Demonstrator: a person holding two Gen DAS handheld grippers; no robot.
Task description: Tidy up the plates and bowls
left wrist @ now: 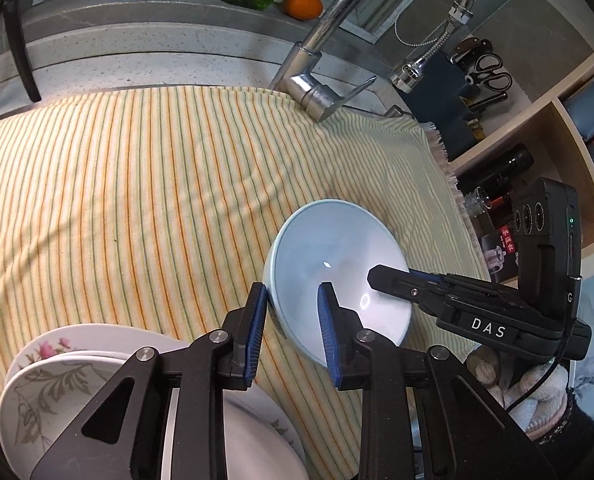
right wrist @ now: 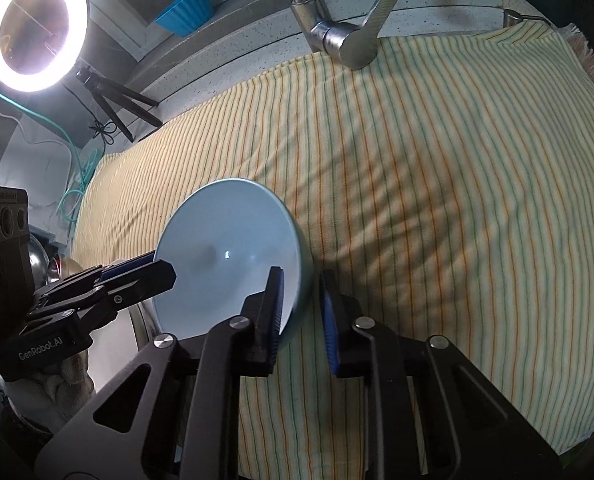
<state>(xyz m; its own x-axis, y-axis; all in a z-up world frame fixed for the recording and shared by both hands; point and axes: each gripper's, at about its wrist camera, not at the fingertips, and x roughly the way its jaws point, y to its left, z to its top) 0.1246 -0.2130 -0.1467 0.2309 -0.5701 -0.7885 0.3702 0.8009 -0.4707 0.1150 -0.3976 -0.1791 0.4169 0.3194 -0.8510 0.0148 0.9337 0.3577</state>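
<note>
I have both grippers — left [left wrist: 291, 320], right [right wrist: 301, 312] — straddling the bowl's [left wrist: 337, 264] rim over the cloth [left wrist: 137, 184], jaws spread.

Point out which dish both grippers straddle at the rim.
The plain light blue bowl on the striped cloth. The left gripper and right gripper each straddle its rim. The floral white plates sit stacked apart, untouched.

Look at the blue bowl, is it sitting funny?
Yes. The blue bowl is tipped up on its side instead of sitting flat on the striped cloth. The left tool and the right tool each straddle its rim from opposite sides. The flowered plates nearby lie stacked flat.
</note>
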